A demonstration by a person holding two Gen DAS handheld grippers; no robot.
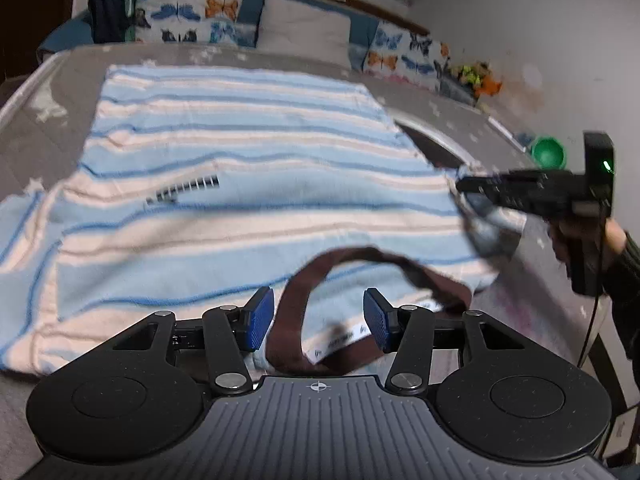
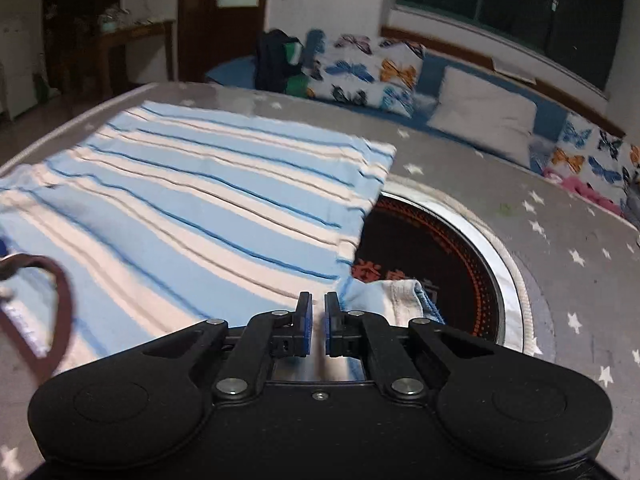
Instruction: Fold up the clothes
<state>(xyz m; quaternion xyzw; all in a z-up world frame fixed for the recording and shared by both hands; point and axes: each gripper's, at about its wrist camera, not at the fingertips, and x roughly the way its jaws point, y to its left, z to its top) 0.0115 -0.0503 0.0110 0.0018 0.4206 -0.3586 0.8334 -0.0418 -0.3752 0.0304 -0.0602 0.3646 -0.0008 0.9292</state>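
Blue-and-cream striped shirt (image 1: 240, 152), brown collar (image 1: 292, 320)

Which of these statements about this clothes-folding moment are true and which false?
1. The shirt is plain red. False: it has blue and white stripes.
2. The right gripper is shut on the shirt's sleeve. True.
3. The left gripper is clamped on the collar. False: its jaws stand apart around the collar.
4. Butterfly-print cushions lie behind the table. True.
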